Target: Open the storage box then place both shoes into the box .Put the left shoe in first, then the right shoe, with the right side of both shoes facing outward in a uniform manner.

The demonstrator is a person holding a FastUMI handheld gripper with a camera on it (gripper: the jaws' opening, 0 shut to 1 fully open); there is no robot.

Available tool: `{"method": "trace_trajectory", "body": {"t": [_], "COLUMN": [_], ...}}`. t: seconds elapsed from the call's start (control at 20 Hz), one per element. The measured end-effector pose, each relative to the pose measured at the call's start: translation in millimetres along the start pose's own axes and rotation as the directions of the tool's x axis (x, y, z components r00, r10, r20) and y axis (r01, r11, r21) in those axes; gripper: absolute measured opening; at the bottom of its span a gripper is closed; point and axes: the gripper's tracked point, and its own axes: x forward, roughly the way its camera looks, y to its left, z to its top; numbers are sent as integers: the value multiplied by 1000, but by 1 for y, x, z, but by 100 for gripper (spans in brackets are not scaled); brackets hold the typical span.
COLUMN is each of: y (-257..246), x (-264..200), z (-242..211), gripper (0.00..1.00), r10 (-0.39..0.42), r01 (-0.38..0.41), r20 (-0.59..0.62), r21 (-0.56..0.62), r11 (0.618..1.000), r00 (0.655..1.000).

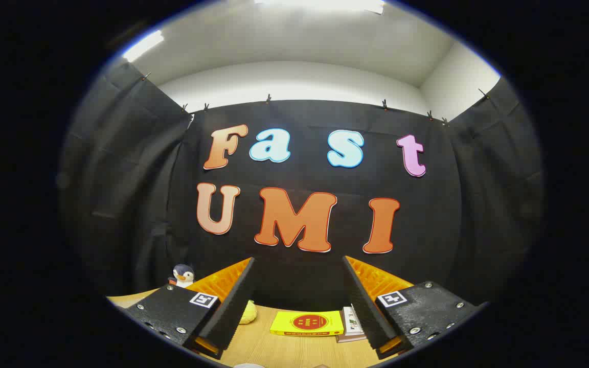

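Pale wood-grain table [299,350] shows as a narrow strip low in the gripper view, most of it cut off by the bottom of the view and by the two fingers. The gripper [299,294] is released: its fingers stand wide apart with nothing between them, pointing toward the black cloth wall [120,204] at the far side.

Between the fingers, lying flat on the table near the wall, is a yellow box [307,323] with a red round mark on its top; the print is too small to make out. Just to its right, touching or nearly touching it, lies a thin booklet [352,322], partly hidden behind the right finger. Beside the left finger a small yellow soft thing [248,313] shows, mostly covered by that finger, so its kind cannot be told. Further left, by the wall, a toy penguin [183,275] stands upright, its lower half hidden by the gripper body.

The storage box and shoes cannot be made out here. At the near edge a pale rounded sliver [248,365] is cut off, unidentifiable.
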Motion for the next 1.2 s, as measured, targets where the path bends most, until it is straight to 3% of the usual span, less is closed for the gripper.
{"method": "trace_trajectory", "body": {"t": [0.7,0.95,1.2], "y": [2,21,68], "x": [6,7,-6], "z": [-5,-44,-109], "gripper": [98,98,98], "r10": [-1,41,182], "r01": [1,-40,-167], "r20": [-4,-117,-314], "r21": [24,15,73], "r11": [1000,999,983], "r00": [1000,992,932]}}
